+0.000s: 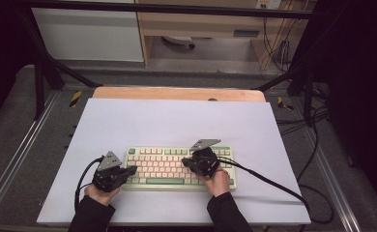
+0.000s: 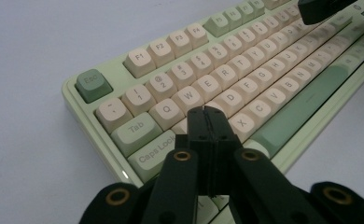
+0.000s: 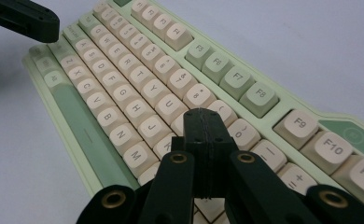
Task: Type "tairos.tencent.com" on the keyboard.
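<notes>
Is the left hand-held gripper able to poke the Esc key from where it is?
Probably yes. The left hand-held gripper hangs shut over the keyboard's left end, near Caps Lock. The Esc key sits in the corner just beyond, with nothing on or around it, so a short move should get there.

Even, soft light on the pale desk (image 1: 177, 121); dark surroundings; far keyboard (image 2: 208, 88) keys blur in close views.
</notes>
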The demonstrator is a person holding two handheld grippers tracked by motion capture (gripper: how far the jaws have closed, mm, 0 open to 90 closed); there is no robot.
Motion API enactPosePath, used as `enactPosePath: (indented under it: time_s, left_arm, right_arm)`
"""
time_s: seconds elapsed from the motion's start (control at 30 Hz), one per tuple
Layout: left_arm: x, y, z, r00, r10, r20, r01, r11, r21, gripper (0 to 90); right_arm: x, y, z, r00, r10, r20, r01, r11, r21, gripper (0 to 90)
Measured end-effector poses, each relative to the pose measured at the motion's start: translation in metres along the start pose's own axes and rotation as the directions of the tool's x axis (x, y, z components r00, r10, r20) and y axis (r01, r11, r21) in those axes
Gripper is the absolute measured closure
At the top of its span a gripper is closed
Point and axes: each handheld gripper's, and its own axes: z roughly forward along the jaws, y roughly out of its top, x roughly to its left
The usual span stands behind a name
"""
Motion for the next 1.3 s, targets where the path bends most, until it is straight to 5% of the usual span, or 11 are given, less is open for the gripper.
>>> enactPosePath:
  time_s: [0.23, 1.3]
  left_arm:
    - [0.000, 0.001, 0.000, 1.0000, 0.003, 0.000, -0.003, 1.0000, -0.001, 90.0]
    - [-0.011, 0.017, 0.014, 0.9994, 0.033, 0.004, -0.034, 0.9993, 0.019, 90.0]
  right_arm:
    - [0.003, 0.000, -0.011, 0.9996, -0.027, 0.009, 0.027, 1.000, -0.006, 90.0]
    - [-0.001, -0.022, -0.042, 0.9999, -0.011, -0.004, 0.011, 1.000, -0.024, 90.0]
